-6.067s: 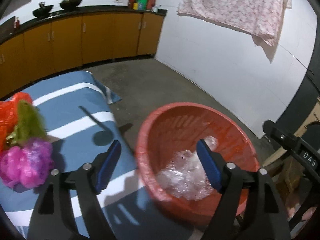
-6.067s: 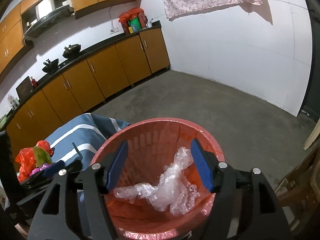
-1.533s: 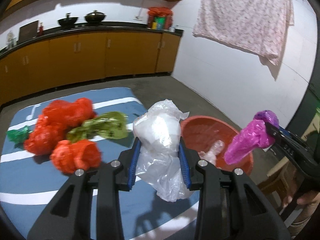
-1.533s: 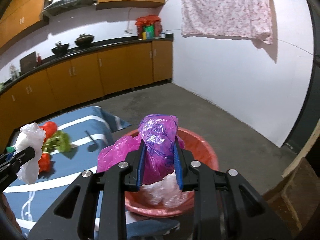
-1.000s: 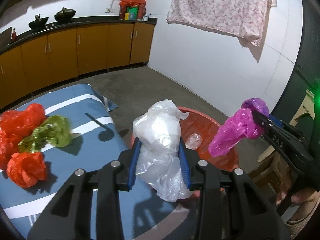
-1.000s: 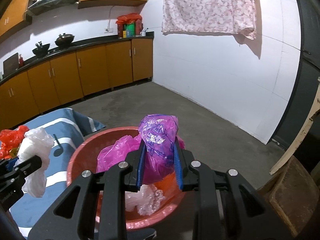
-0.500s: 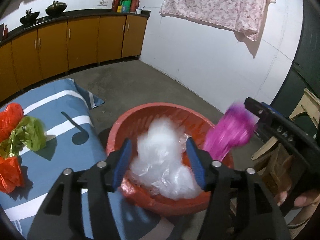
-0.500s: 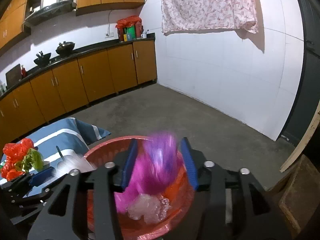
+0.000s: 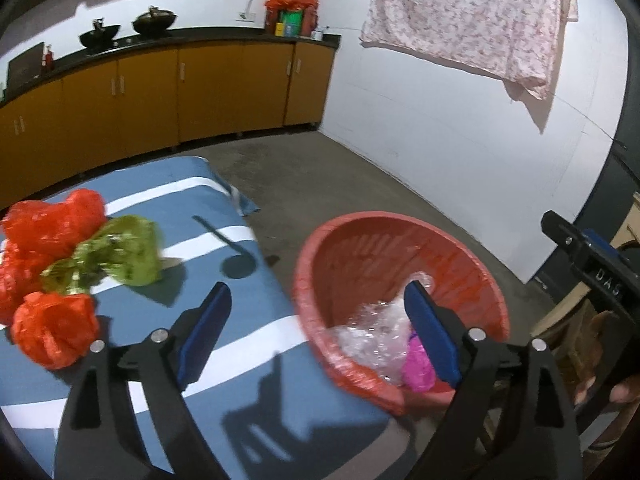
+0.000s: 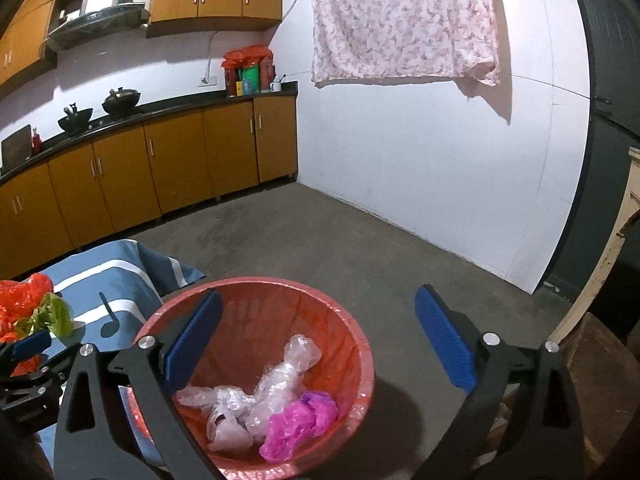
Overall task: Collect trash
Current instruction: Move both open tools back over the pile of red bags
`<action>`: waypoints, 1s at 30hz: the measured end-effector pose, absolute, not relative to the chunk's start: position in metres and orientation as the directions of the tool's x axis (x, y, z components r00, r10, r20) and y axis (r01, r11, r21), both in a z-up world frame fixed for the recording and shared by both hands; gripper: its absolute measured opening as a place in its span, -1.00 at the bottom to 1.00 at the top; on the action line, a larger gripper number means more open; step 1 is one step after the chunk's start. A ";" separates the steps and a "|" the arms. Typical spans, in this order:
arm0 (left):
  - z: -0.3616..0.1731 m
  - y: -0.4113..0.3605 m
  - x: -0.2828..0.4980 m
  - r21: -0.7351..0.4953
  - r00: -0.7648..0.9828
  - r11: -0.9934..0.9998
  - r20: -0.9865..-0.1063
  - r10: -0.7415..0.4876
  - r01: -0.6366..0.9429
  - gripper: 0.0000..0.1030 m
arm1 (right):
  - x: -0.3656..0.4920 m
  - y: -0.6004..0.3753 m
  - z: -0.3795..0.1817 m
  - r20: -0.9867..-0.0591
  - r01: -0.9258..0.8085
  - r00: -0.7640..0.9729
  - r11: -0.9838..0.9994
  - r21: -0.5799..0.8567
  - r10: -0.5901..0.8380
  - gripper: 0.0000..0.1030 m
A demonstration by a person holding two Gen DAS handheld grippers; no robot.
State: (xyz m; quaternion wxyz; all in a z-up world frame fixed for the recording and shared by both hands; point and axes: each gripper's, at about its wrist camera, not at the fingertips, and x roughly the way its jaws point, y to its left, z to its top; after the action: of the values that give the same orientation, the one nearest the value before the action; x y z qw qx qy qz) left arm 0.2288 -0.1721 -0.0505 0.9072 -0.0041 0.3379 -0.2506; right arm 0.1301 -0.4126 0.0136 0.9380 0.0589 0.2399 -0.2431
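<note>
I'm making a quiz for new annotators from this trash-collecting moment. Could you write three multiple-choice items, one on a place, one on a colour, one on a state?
1. Where does the pink bag lie?
A. On the blue striped cloth
B. In the red basket
C. On the floor

2. What colour is the bag beside the red bags on the cloth?
A. Green
B. Yellow
C. Black

3. What does the right hand-held gripper hold?
A. The pink bag
B. A clear bag
C. Nothing

Answers:
1. B: the pink bag lies in the red basket beside the clear bags.
2. A: a green bag lies against the red bags on the blue striped cloth.
3. C: the right hand-held gripper has its jaws opening wide with nothing between the pads.
</note>
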 end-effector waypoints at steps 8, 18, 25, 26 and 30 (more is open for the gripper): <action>-0.041 -0.100 0.217 -0.134 0.732 0.930 -0.584 -0.352 0.341 0.77 | 0.139 -0.370 0.014 -0.477 0.423 0.789 0.905 -0.037 -0.388 0.91; -0.051 0.043 0.194 -0.016 0.812 0.998 -0.580 -0.059 0.061 0.88 | 0.160 -0.270 0.014 -0.503 0.152 0.856 0.988 0.013 -0.125 0.91; -0.058 0.139 0.179 -0.042 0.795 0.987 -0.599 0.098 -0.153 0.90 | 0.180 -0.182 0.004 -0.528 -0.048 0.846 0.997 0.062 0.074 0.91; -0.059 0.151 0.177 -0.050 0.792 0.983 -0.599 0.114 -0.179 0.90 | 0.183 -0.170 0.003 -0.531 -0.070 0.842 0.996 0.063 0.093 0.91; -0.061 0.187 0.169 -0.070 0.788 0.967 -0.596 0.155 -0.243 0.92 | 0.201 -0.125 -0.011 -0.551 -0.136 0.820 0.987 0.080 0.158 0.91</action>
State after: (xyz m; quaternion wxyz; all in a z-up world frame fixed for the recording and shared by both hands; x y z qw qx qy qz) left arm 0.1694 0.1872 -0.0606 0.9429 -0.0717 0.3078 0.1055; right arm 0.2010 -0.1250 -0.0110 0.9537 0.0185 0.2902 0.0771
